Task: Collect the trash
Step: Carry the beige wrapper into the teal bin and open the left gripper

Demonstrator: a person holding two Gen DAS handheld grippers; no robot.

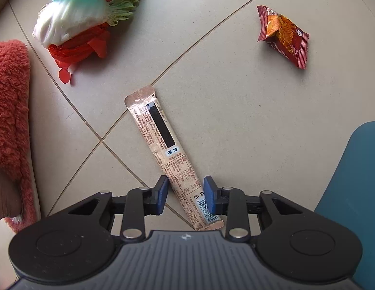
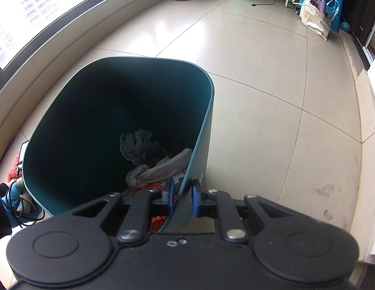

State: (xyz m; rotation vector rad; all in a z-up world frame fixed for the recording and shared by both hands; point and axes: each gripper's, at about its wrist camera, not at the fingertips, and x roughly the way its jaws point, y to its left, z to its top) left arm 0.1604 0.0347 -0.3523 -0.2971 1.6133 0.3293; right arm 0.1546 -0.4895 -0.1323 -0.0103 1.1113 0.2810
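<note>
The left gripper (image 1: pixel 185 194) points down at the floor with its jaws half closed around the near, barcode end of the long stick wrapper (image 1: pixel 171 155); I cannot tell if the pads already press it. From the jaws the wrapper's long axis runs away up-left, and beyond it lies the red snack packet (image 1: pixel 283 36). The right gripper (image 2: pixel 183 197) has its jaws clamped on the rim of the teal bin (image 2: pixel 206 130).

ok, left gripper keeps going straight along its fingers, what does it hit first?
Probably the long stick wrapper lying between the left gripper's pads, with the tiled floor directly beneath. Contact can't be confirmed from this view.
</note>
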